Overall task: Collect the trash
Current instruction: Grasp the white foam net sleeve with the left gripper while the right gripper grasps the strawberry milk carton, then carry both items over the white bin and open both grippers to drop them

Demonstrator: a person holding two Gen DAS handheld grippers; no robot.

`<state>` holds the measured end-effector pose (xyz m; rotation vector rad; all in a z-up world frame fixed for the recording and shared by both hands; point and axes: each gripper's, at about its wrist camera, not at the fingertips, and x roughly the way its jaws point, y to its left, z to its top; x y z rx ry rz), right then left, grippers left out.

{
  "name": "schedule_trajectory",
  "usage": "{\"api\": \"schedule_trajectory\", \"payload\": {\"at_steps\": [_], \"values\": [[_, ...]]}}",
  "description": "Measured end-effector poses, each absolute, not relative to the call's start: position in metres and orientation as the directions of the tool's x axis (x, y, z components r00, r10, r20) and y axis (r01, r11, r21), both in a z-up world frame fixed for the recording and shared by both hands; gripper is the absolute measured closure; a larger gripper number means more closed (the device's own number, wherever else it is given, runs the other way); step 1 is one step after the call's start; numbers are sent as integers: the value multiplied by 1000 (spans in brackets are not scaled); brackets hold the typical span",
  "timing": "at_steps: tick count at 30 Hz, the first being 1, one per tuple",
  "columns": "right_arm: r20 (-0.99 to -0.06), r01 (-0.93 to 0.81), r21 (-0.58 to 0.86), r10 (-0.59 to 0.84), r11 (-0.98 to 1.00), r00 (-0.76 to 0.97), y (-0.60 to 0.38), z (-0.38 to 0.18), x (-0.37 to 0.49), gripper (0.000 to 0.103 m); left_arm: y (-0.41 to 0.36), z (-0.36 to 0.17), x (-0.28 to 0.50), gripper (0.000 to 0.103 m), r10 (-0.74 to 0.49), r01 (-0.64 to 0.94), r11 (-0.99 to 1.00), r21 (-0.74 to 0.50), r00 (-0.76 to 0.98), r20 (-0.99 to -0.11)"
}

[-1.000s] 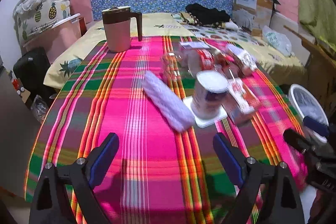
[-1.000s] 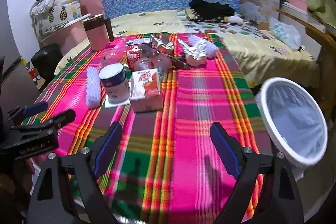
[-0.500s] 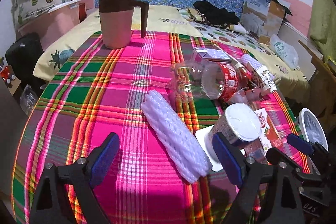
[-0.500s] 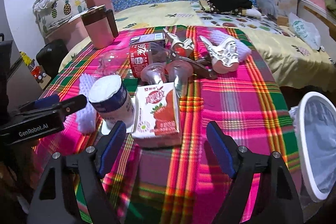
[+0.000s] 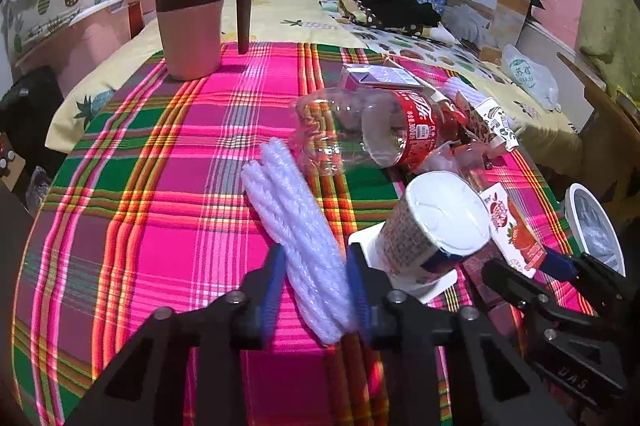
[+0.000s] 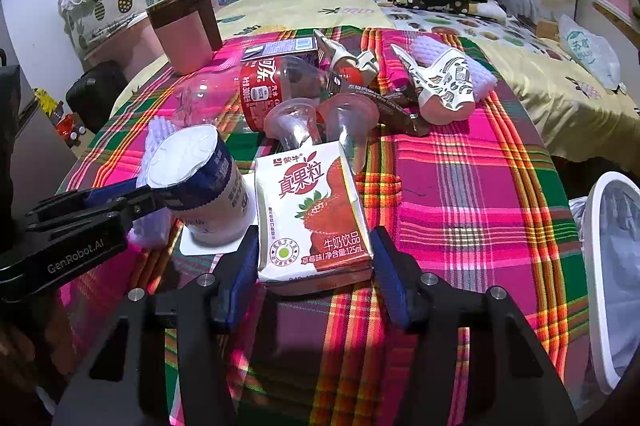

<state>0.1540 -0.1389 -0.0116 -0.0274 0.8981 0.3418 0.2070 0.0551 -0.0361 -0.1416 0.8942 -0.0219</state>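
Trash crowds your cloth: your left gripper (image 5: 316,290) has just closed on the foam net (image 5: 296,230), your right gripper (image 6: 312,266) closing around the milk carton (image 6: 312,210), bin (image 6: 612,278) at three o'clock.

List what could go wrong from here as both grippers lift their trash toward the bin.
1. The left gripper pinches only the near end of the white foam net; soft and long, it may droop, slip out, or brush the yogurt cup standing beside it.
2. The right gripper brackets the strawberry milk carton, whose far end lies against two clear plastic cups; lifting could knock them over.
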Motion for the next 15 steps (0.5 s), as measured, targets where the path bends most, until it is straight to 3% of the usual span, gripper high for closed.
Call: {"api": "schedule_trajectory", "payload": {"at_steps": [5, 15], "values": [[-751, -287, 126, 281, 949, 598, -150, -4, 147, 48, 59, -30, 195, 79, -83, -32, 990, -134, 637, -767], [-721, -234, 137, 259, 963, 643, -178, 9, 129, 48, 56, -4, 163, 80, -95, -10, 991, -137, 672, -735]]}}
